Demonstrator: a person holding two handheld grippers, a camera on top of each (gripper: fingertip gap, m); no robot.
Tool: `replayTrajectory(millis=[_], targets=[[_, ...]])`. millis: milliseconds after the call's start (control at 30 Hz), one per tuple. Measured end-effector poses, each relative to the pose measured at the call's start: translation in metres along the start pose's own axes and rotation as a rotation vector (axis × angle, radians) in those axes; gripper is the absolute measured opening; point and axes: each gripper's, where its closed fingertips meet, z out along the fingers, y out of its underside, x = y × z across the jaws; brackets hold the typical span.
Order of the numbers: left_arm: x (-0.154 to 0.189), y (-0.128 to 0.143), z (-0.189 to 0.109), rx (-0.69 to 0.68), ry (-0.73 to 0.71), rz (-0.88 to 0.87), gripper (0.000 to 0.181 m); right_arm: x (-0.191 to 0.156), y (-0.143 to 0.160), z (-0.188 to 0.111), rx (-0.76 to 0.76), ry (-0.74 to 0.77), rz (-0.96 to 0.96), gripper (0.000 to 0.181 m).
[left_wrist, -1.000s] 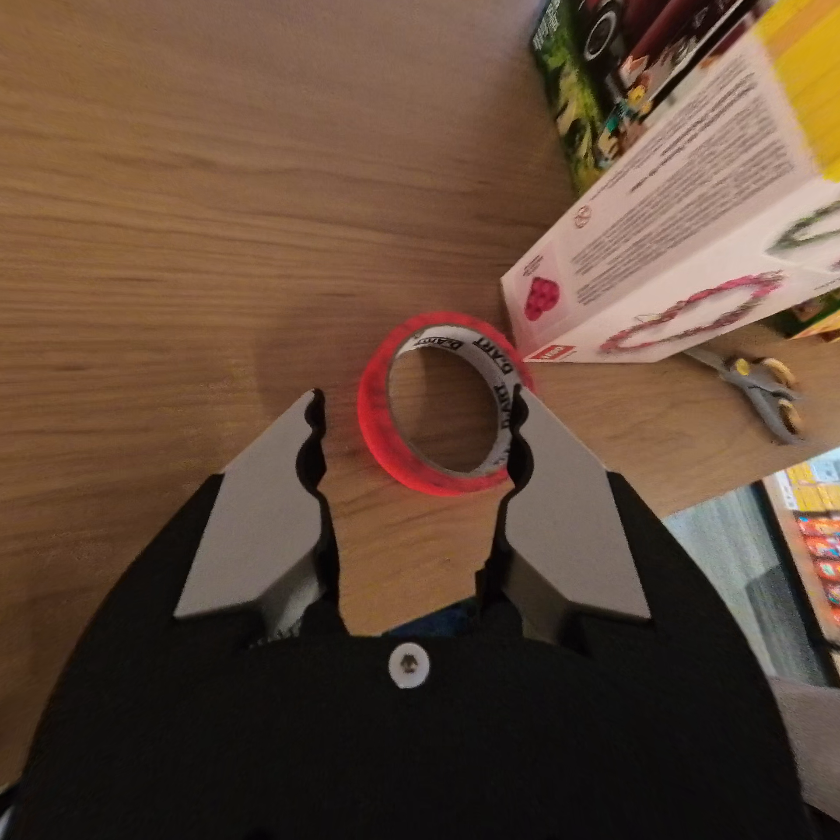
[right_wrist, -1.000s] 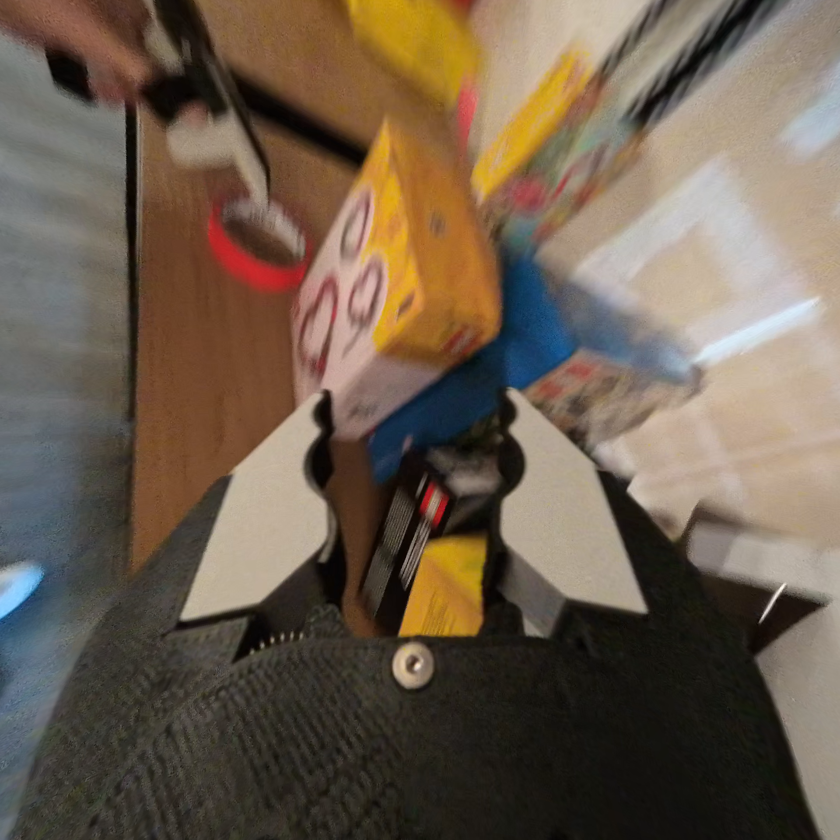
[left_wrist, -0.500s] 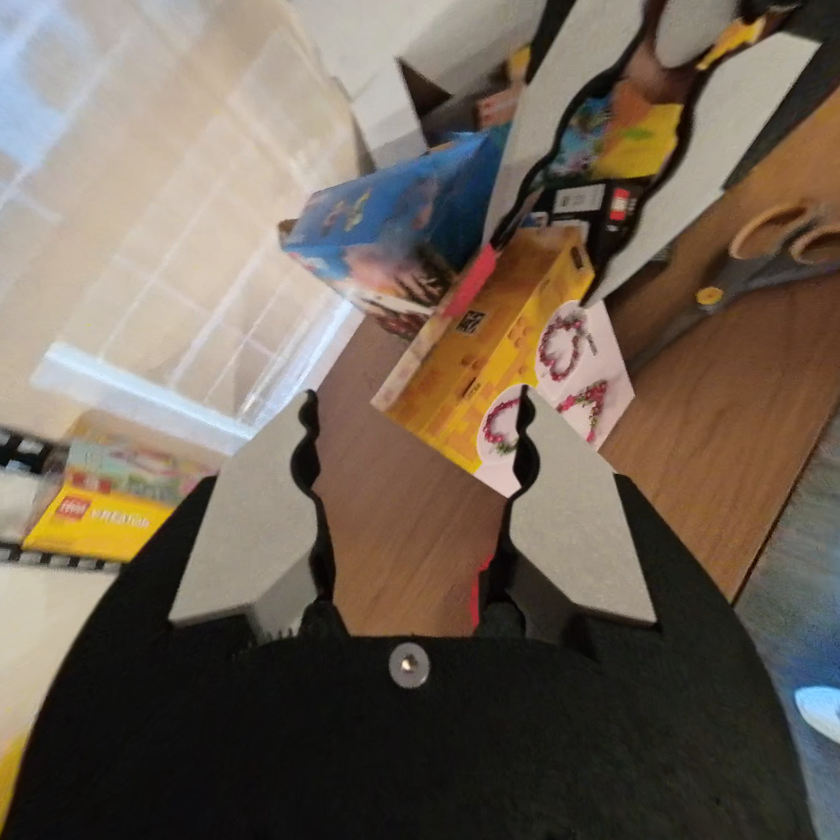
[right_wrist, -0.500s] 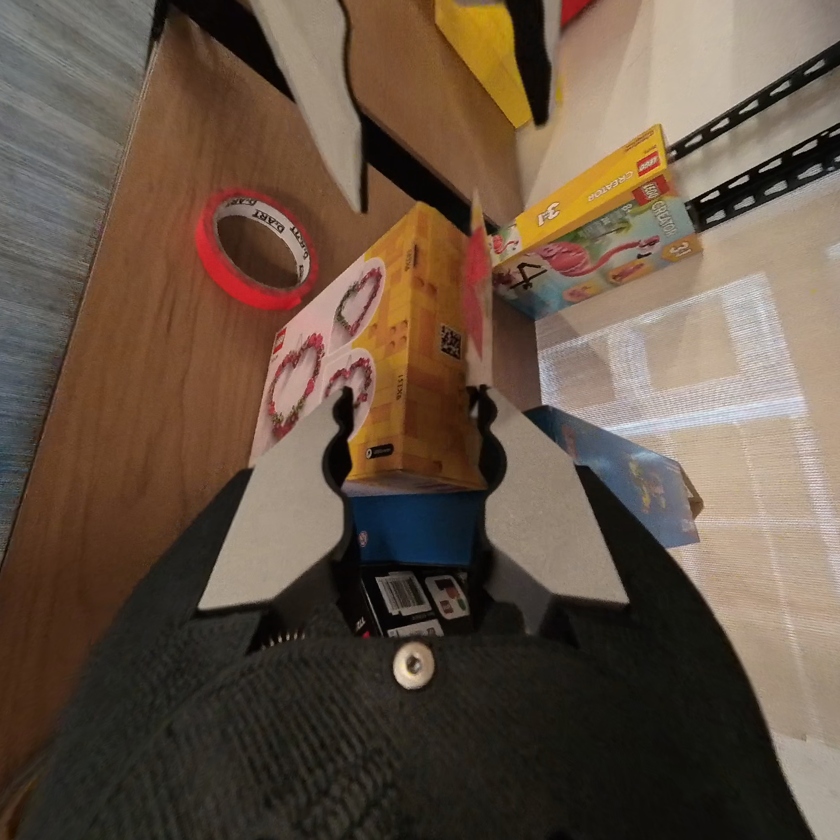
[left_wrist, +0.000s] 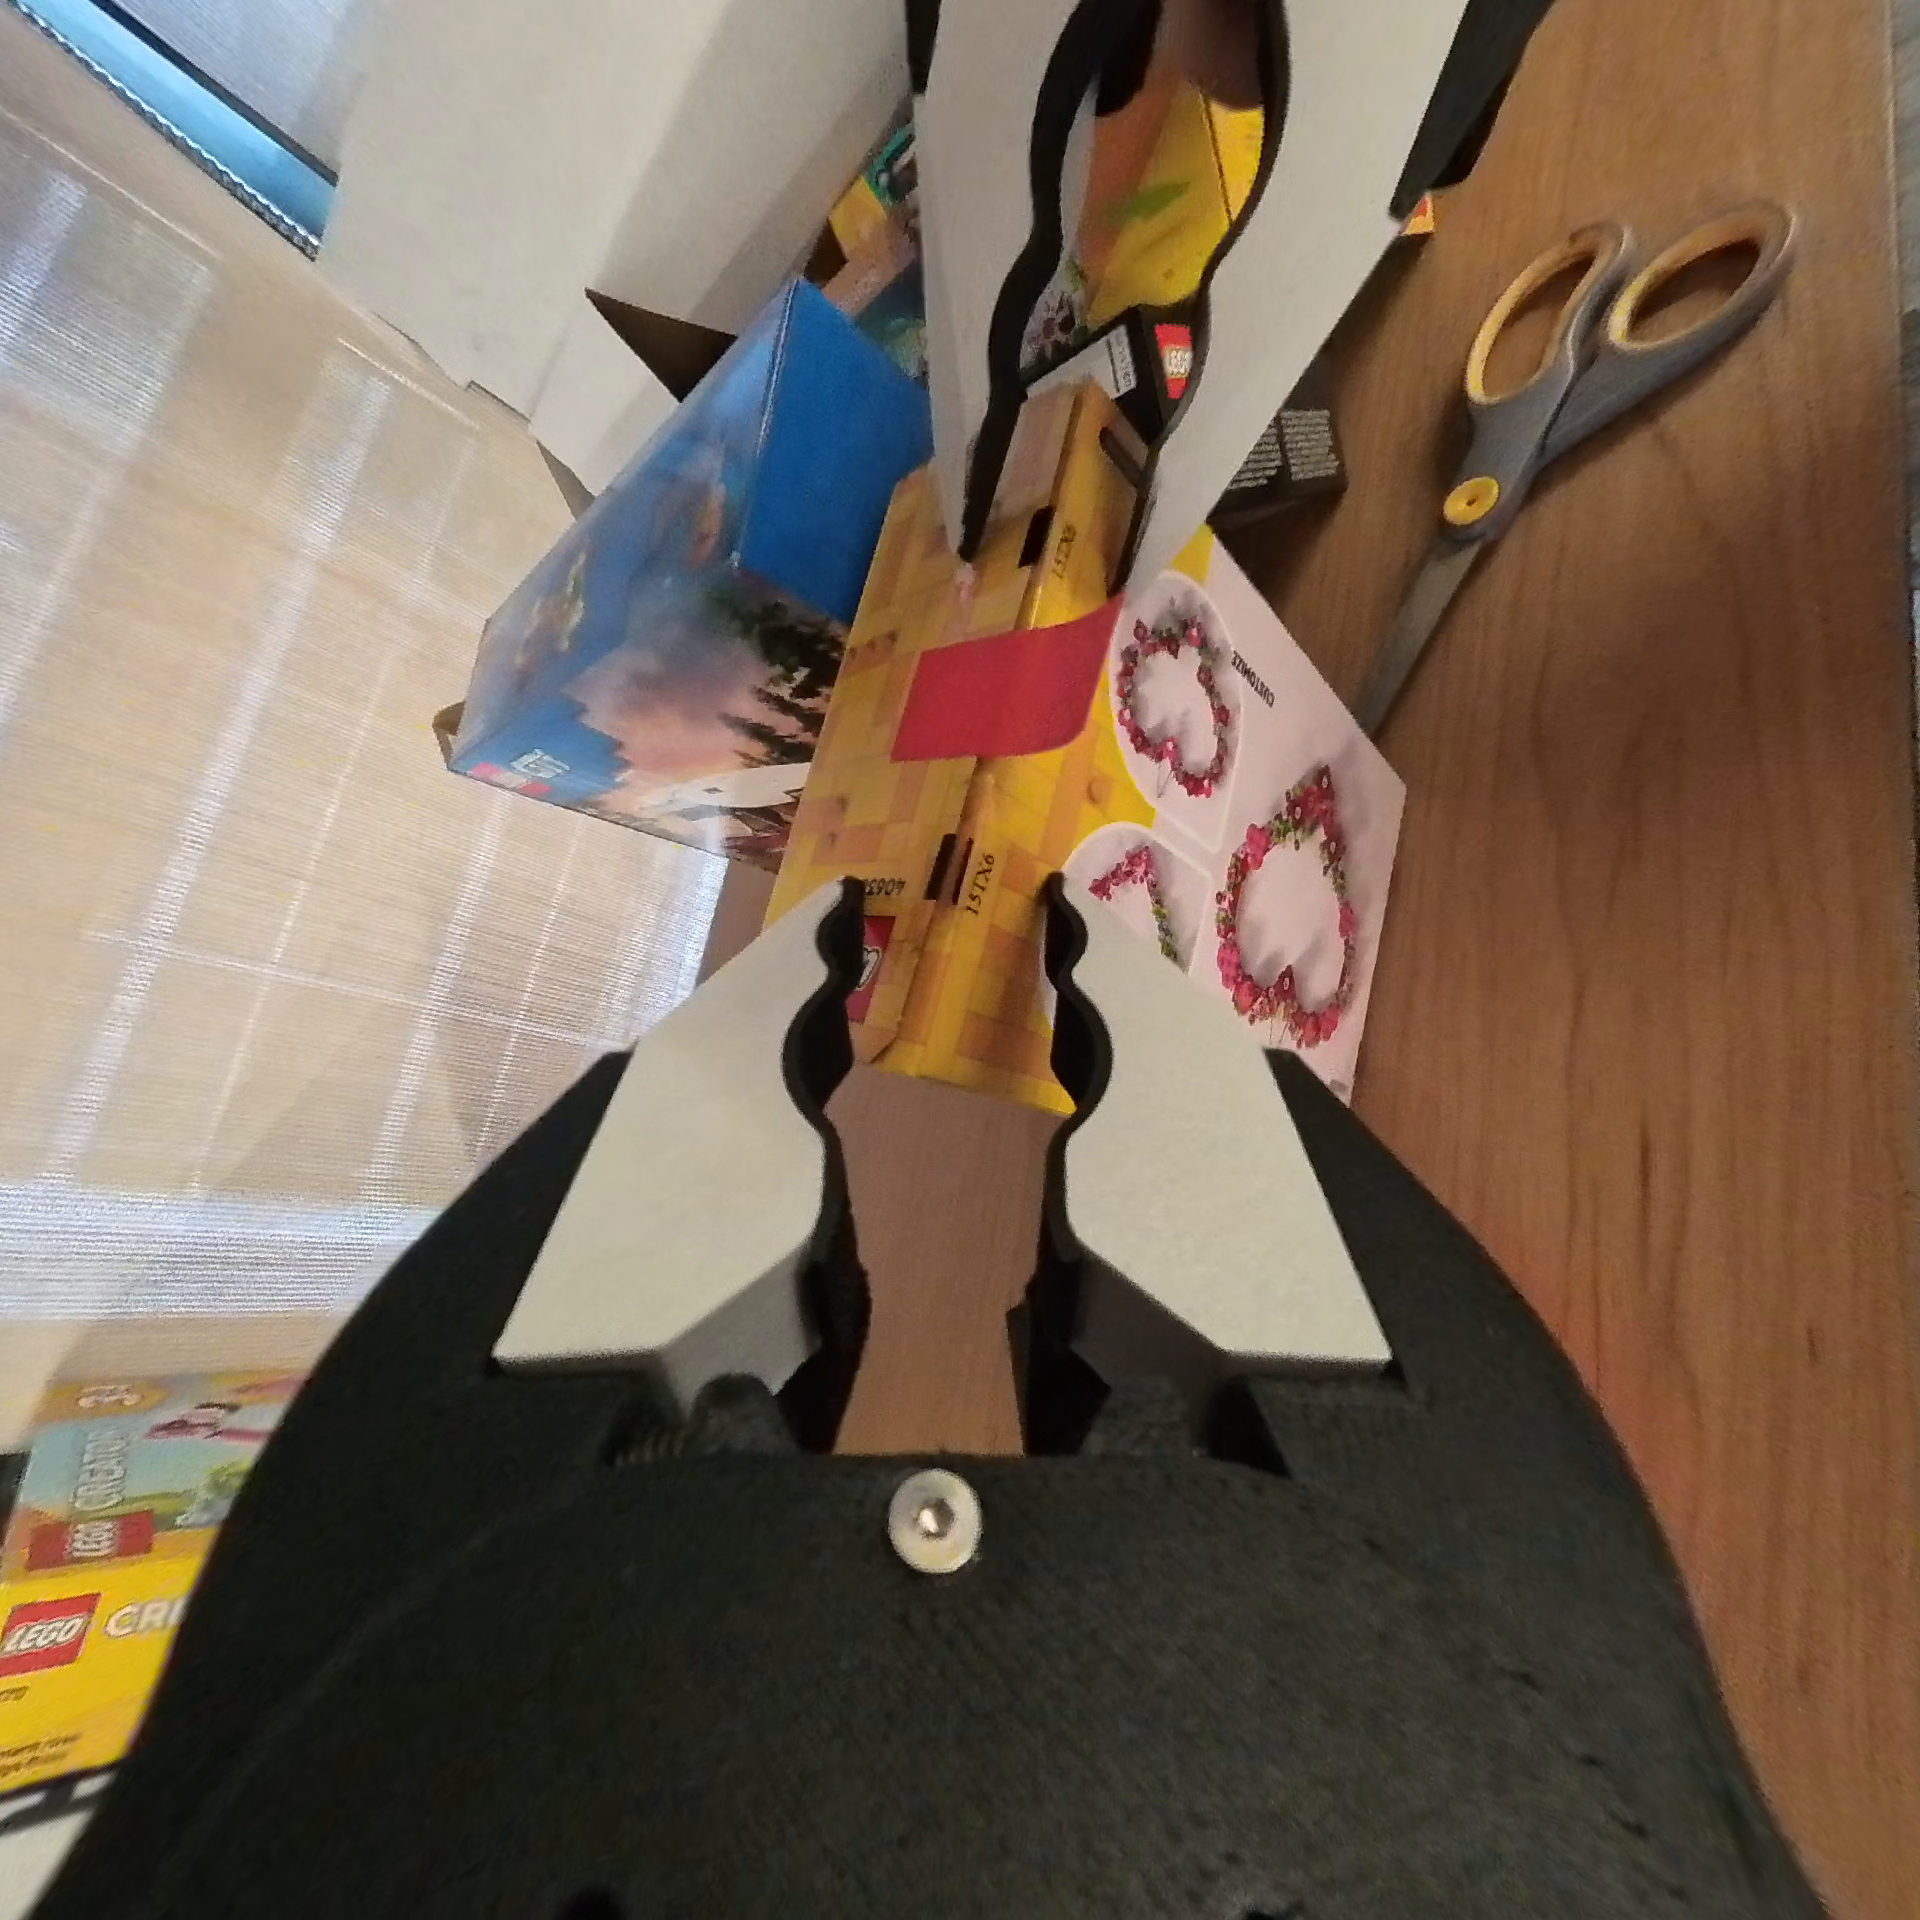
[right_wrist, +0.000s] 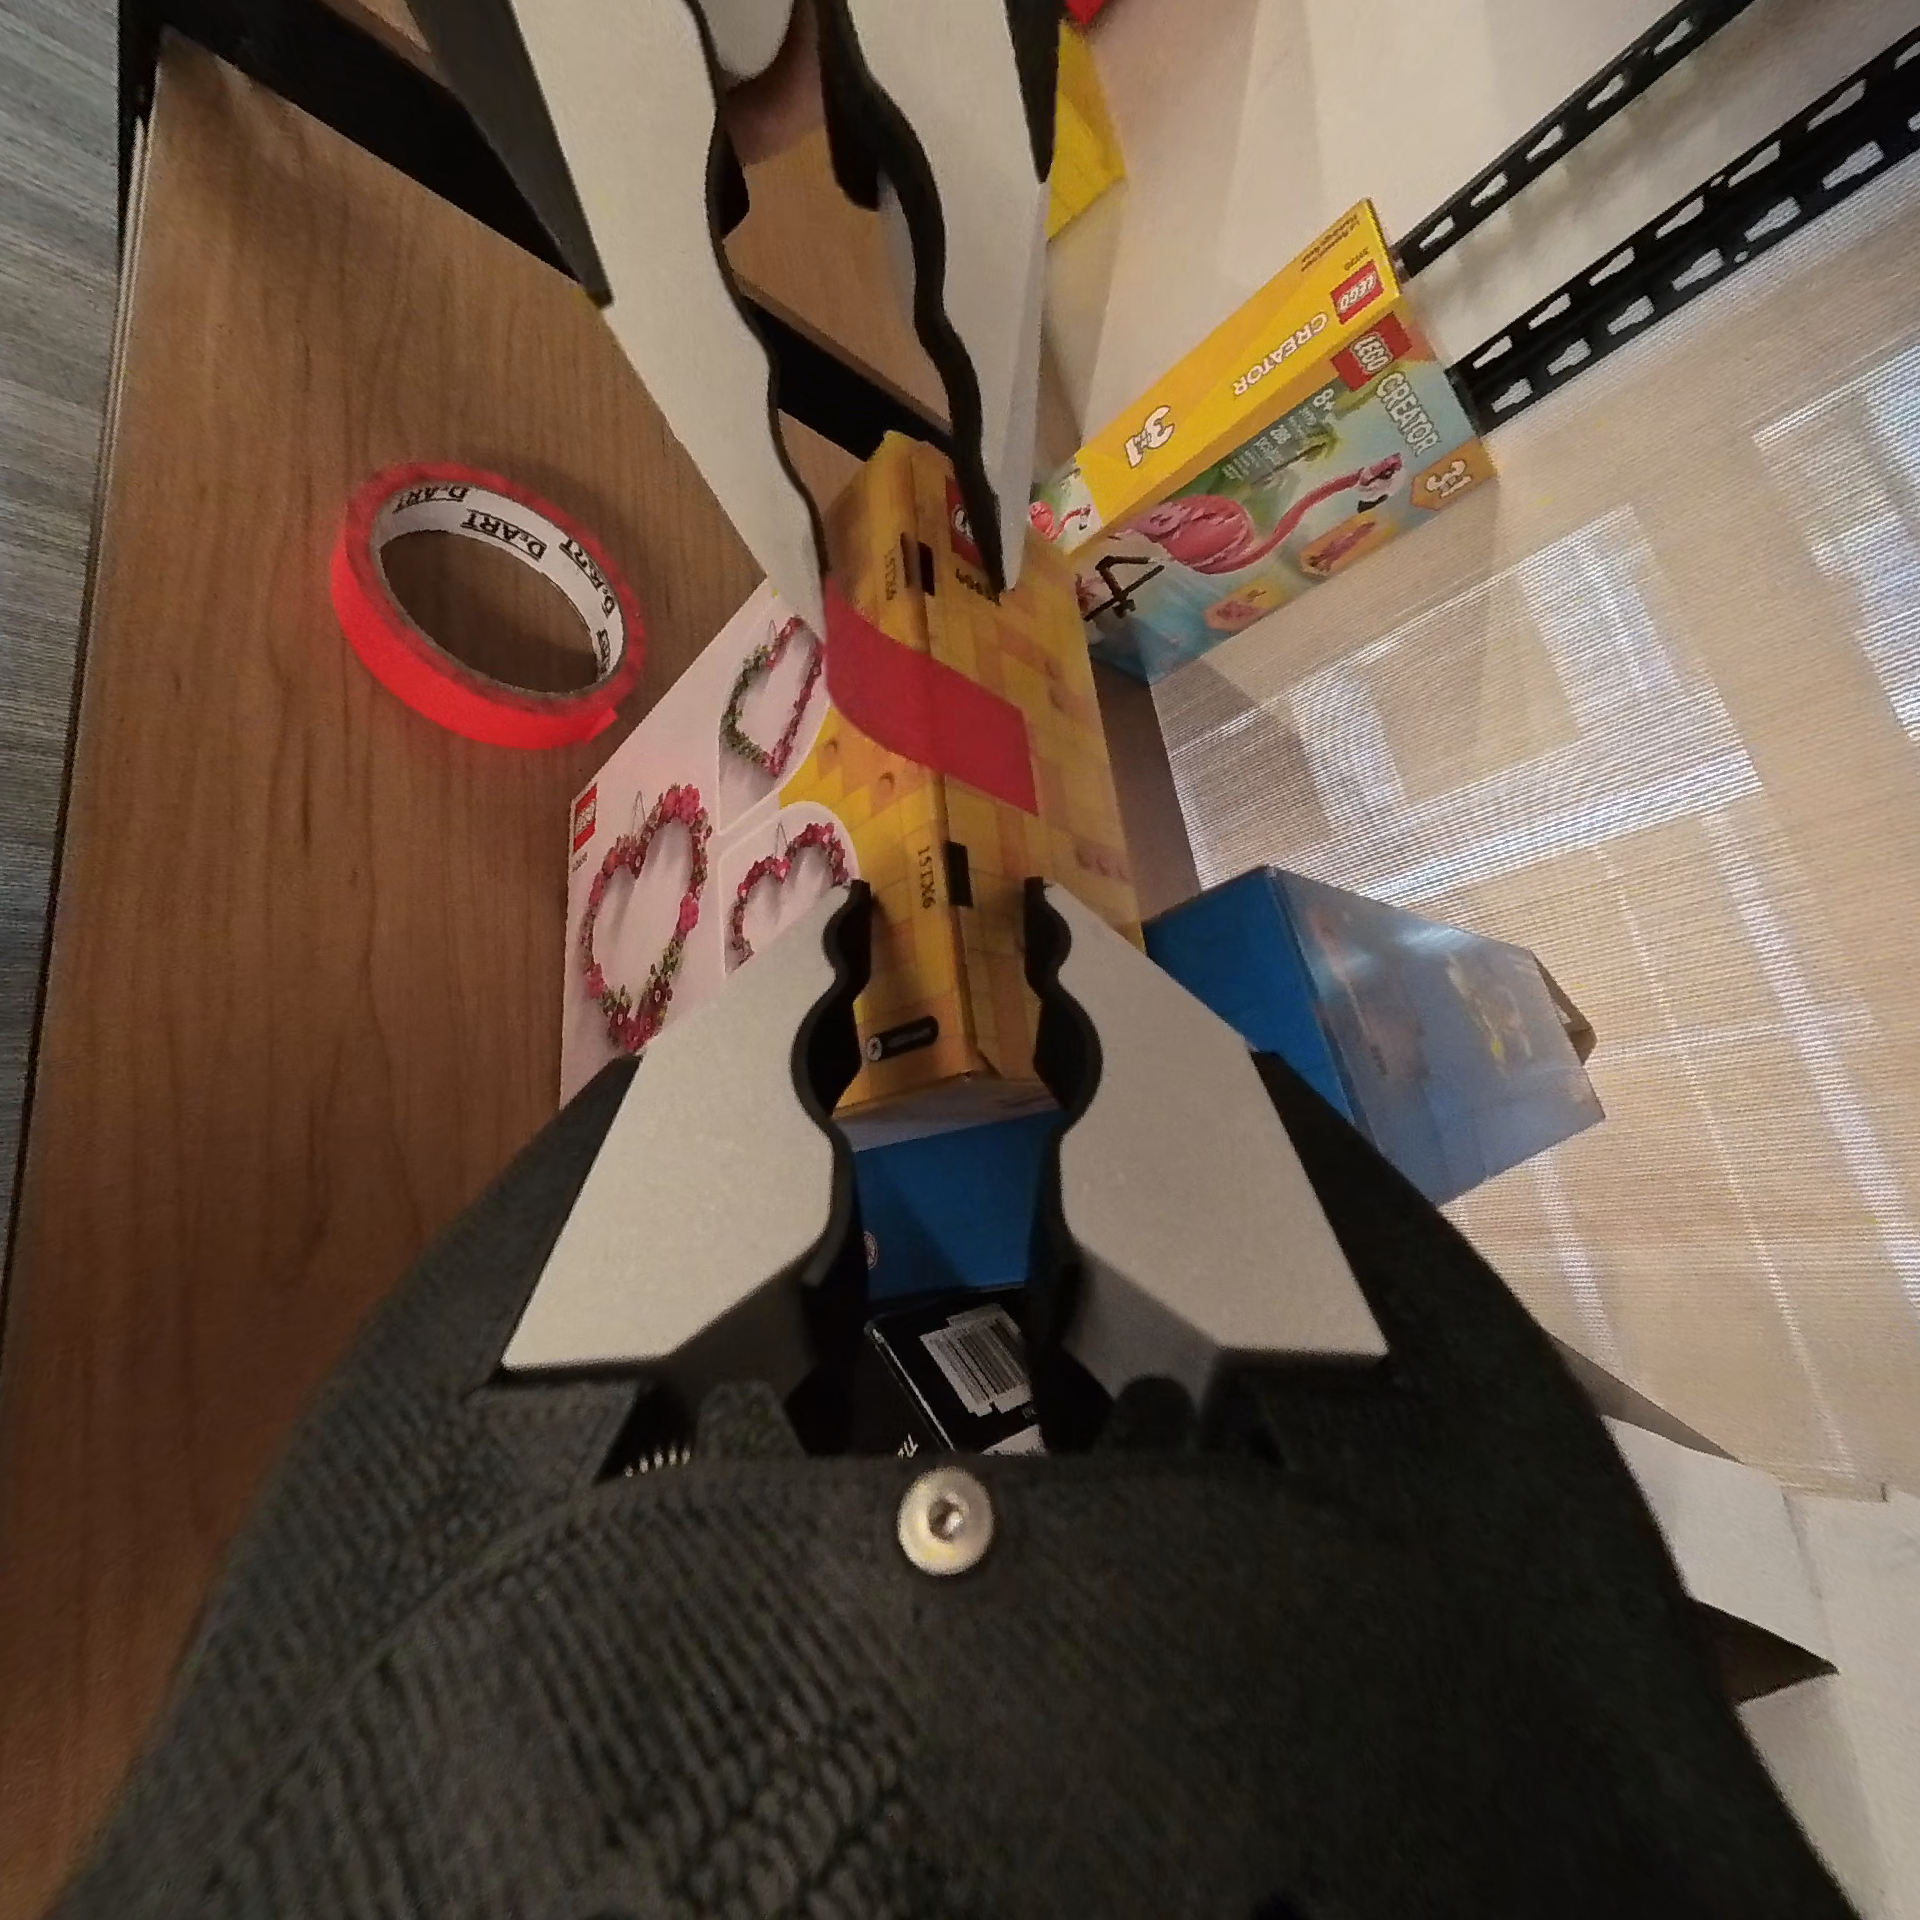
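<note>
A yellow box (left_wrist: 935, 831) with heart wreaths on its white face lies on the wooden table (left_wrist: 1662, 1039). A strip of red tape (left_wrist: 997, 696) is stuck across its yellow face. My left gripper (left_wrist: 951, 894) is open with a narrow gap, its tips at the near end of that face. My right gripper (left_wrist: 1044, 551) faces it from the far end, tips just beyond the strip. In the right wrist view my right gripper (right_wrist: 945, 891) is open and empty over the box (right_wrist: 997, 935), and the left gripper (right_wrist: 902, 592) touches the strip's (right_wrist: 935, 717) far end.
A red tape roll (right_wrist: 358, 592) lies flat on the table (right_wrist: 260, 935) beside the box. Scissors (left_wrist: 1527, 416) lie toward the table edge. A blue box (left_wrist: 727, 540), a black box (left_wrist: 1288, 447) and a yellow-and-teal box (right_wrist: 1278, 447) crowd the window side. About 6 cm separates my left fingertips from my right. The red tape roll (right_wrist: 358, 592) is about 20 cm from both grippers' fingertips.
My left gripper swung away from the tape roll to the yellow box. Both grippers moved in over the box and their jaws narrowed. The red strip, standing up before, now lies flat.
</note>
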Motion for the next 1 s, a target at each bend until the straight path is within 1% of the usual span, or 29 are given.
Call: replayTrajectory(millis=[100, 167, 200, 233, 333, 433, 467, 533, 567, 600, 667, 700, 733, 800, 867, 967, 1000], targets=[[-0.001, 0.001, 0.0, 0.024, -0.003, -0.003, 0.032, 0.002, -0.002, 0.001, -0.024, -0.011, -0.028, 0.031], [0.0, 0.0, 0.0, 0.041, -0.003, -0.022, 0.031, 0.004, -0.008, 0.003, -0.001, -0.009, -0.05, 0.032], [0.0, 0.0, 0.0, 0.052, -0.007, -0.03, 0.031, 0.002, -0.009, 0.005, 0.004, -0.022, -0.046, 0.03], [0.0, 0.0, 0.0, 0.062, -0.011, -0.037, 0.031, 0.0, -0.007, 0.007, -0.01, -0.04, -0.032, 0.024], [0.0, -0.001, 0.001, 0.085, -0.02, -0.055, 0.03, 0.0, -0.005, 0.005, -0.007, -0.046, 0.04, 0.022], [0.001, -0.002, 0.0, 0.087, -0.038, -0.071, 0.031, -0.001, -0.005, 0.005, 0.028, -0.025, 0.001, 0.022], [0.001, -0.003, 0.0, 0.084, -0.046, -0.083, 0.03, -0.001, -0.005, 0.005, 0.034, -0.029, 0.015, 0.022], [0.001, -0.008, -0.004, 0.092, -0.063, -0.124, 0.021, 0.0, -0.005, 0.005, 0.045, -0.032, 0.033, 0.022], [0.004, -0.015, -0.008, 0.12, -0.059, -0.13, 0.028, 0.0, -0.005, 0.005, 0.055, -0.032, 0.036, 0.022], [0.007, -0.021, -0.012, 0.139, -0.064, -0.111, 0.034, -0.001, -0.005, 0.005, 0.064, -0.034, 0.042, 0.022], [0.014, -0.023, -0.014, 0.095, -0.113, 0.022, 0.038, -0.001, -0.005, 0.005, 0.072, -0.039, 0.053, 0.022], [0.017, -0.024, -0.012, 0.061, -0.149, 0.115, 0.038, -0.001, -0.005, 0.005, 0.073, -0.041, 0.05, 0.022], [0.019, -0.028, -0.011, 0.04, -0.193, 0.207, 0.033, 0.0, -0.005, 0.005, 0.07, -0.041, 0.046, 0.022], [0.023, -0.039, -0.006, 0.023, -0.265, 0.347, 0.028, 0.0, -0.005, 0.006, 0.061, -0.039, 0.038, 0.022], [0.022, -0.047, -0.003, 0.008, -0.319, 0.414, 0.026, 0.0, -0.005, 0.005, 0.057, -0.038, 0.033, 0.022], [0.025, -0.046, 0.0, -0.052, -0.302, 0.451, 0.017, 0.0, -0.004, 0.006, 0.058, -0.04, 0.032, 0.022], [0.024, -0.045, 0.0, -0.062, -0.307, 0.468, 0.01, 0.0, -0.004, 0.006, 0.057, -0.041, 0.032, 0.022]])
